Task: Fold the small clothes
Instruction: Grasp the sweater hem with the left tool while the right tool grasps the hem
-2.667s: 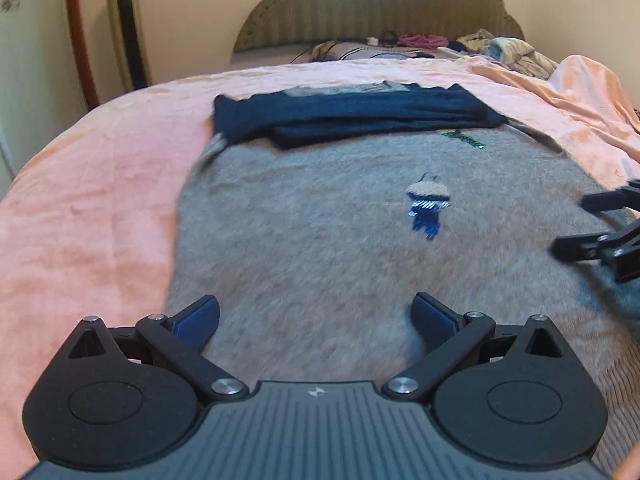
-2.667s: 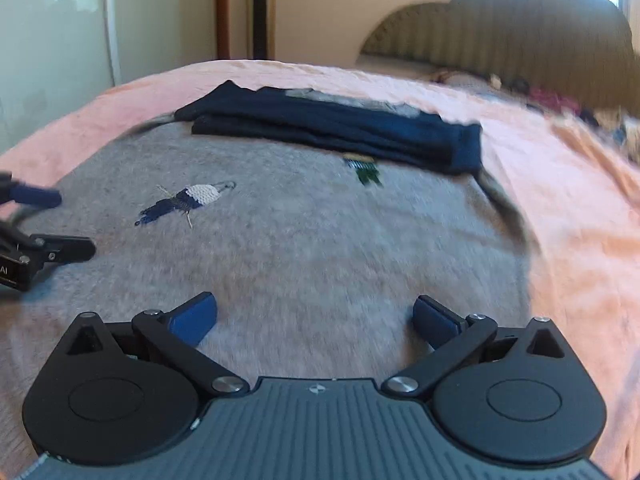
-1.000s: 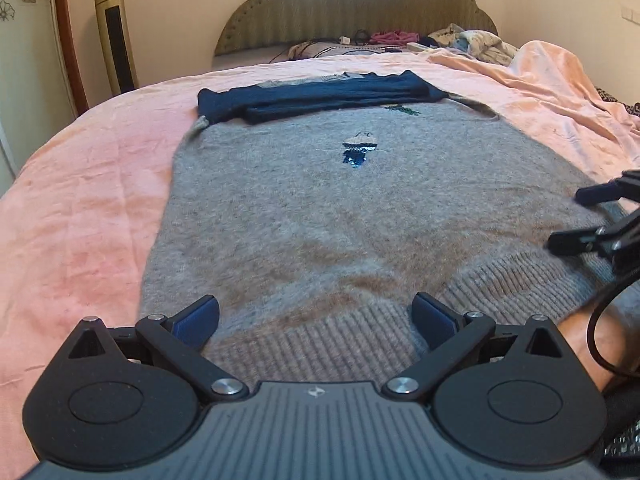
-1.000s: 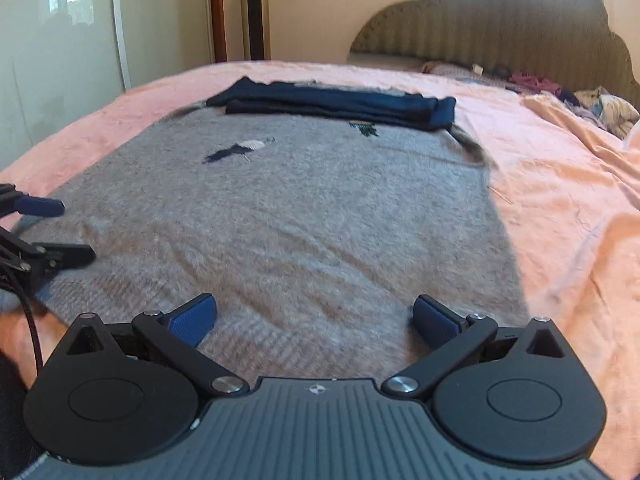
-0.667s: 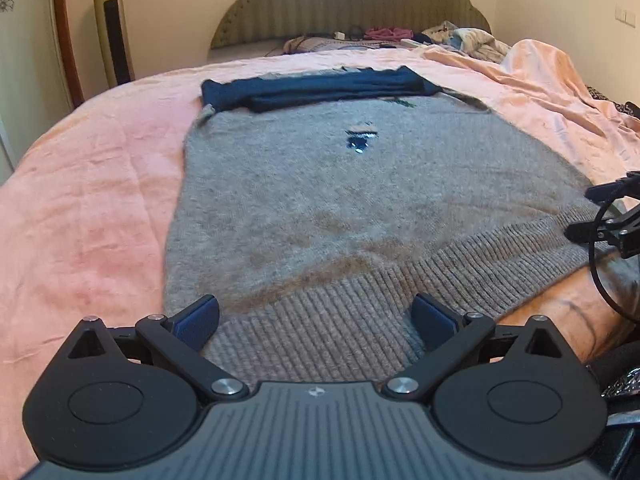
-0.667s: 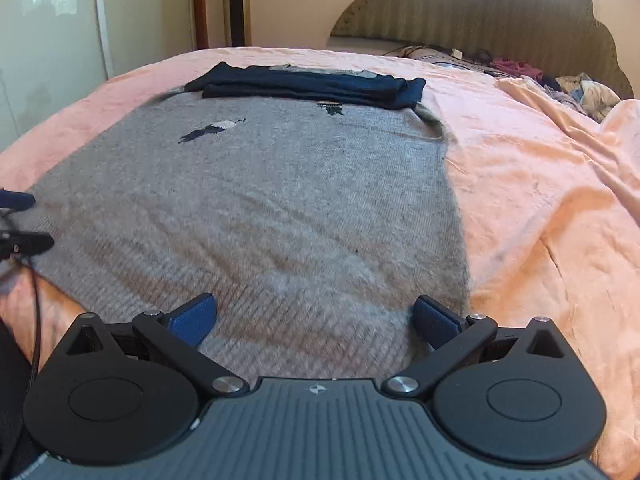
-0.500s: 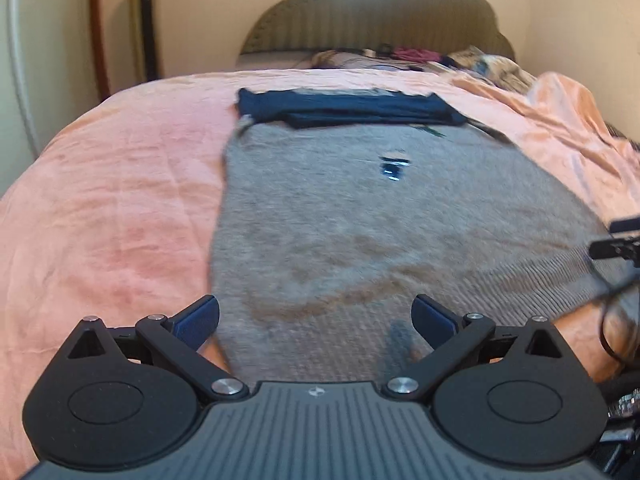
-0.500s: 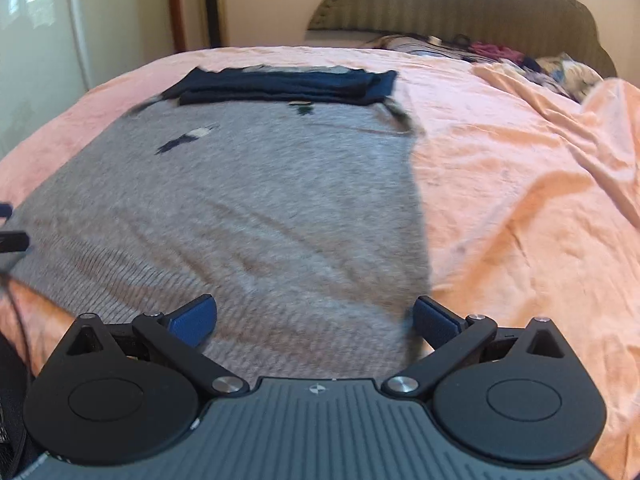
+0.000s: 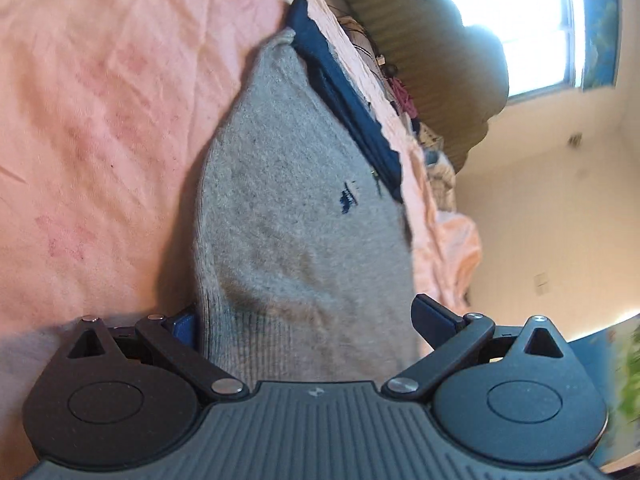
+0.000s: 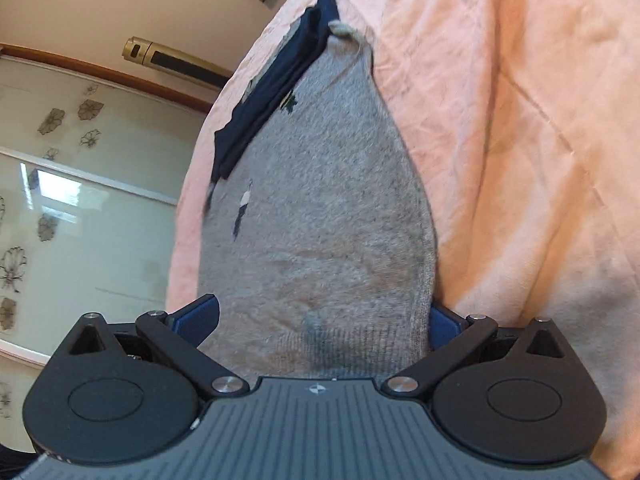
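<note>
A grey knit sweater (image 9: 288, 208) lies flat on a pink bedspread (image 9: 80, 120), with its navy sleeves (image 9: 344, 100) folded across the far end. Its ribbed hem fills the gap between the wide-open jaws of my left gripper (image 9: 308, 320), which is rolled on its side at the hem's left corner. In the right wrist view the same sweater (image 10: 320, 208) runs away from my right gripper (image 10: 324, 316), which is also rolled and open, with the hem's right corner between its jaws. The navy sleeves (image 10: 272, 92) show at the far end.
The pink bedspread (image 10: 520, 120) spreads around the sweater. An upholstered headboard (image 9: 432, 80) and loose clothes (image 9: 400, 92) are at the bed's far end. A gold tower fan (image 10: 172, 60) and a flower-patterned glass door (image 10: 60, 200) stand to the left.
Both grippers have drawn back from over the sweater to its ribbed hem, moved out to its two corners and rolled sideways, so that the hem now lies between their open jaws.
</note>
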Tool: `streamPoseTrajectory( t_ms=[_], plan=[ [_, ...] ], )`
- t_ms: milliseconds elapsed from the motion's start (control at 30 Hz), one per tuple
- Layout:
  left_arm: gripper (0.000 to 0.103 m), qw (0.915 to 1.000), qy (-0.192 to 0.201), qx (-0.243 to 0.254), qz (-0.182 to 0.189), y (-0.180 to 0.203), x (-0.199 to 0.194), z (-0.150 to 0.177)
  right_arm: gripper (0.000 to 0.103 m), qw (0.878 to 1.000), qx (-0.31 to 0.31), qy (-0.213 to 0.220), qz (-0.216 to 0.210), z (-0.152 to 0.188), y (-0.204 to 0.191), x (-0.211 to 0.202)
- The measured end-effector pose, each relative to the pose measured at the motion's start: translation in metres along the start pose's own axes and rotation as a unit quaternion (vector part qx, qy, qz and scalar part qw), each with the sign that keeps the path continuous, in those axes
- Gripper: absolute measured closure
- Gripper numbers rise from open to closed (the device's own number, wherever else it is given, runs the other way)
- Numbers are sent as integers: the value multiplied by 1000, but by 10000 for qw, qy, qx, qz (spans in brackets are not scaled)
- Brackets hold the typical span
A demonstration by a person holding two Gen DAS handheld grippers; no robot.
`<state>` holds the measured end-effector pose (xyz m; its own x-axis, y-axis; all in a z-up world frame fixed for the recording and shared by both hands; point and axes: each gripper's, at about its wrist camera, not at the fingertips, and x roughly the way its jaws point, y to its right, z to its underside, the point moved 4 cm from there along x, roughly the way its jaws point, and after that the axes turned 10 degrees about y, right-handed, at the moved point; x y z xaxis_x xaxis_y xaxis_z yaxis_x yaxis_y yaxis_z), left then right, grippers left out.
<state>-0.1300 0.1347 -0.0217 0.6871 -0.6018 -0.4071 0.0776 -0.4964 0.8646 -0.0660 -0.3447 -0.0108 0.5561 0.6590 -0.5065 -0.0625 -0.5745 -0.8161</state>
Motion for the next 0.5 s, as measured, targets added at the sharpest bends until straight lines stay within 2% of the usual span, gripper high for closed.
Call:
streamPoseTrajectory(
  t_ms=[133,267,400,500],
  plan=[
    [0,9979,-148,-483,397,-9,1,-9,0,9998,-25,-137,-122,-1,-3,4],
    [0,9970,-195,-574,481,-9,1,-10,0,9997,101,-90,-214,-3,-1,2],
    [1,9984,-337,-306,329,-3,8,-9,0,9997,80,-102,-228,-6,-2,9],
    [14,9985,-535,114,19,1,9,0,2,9997,-65,-88,-211,-4,-4,11]
  ],
)
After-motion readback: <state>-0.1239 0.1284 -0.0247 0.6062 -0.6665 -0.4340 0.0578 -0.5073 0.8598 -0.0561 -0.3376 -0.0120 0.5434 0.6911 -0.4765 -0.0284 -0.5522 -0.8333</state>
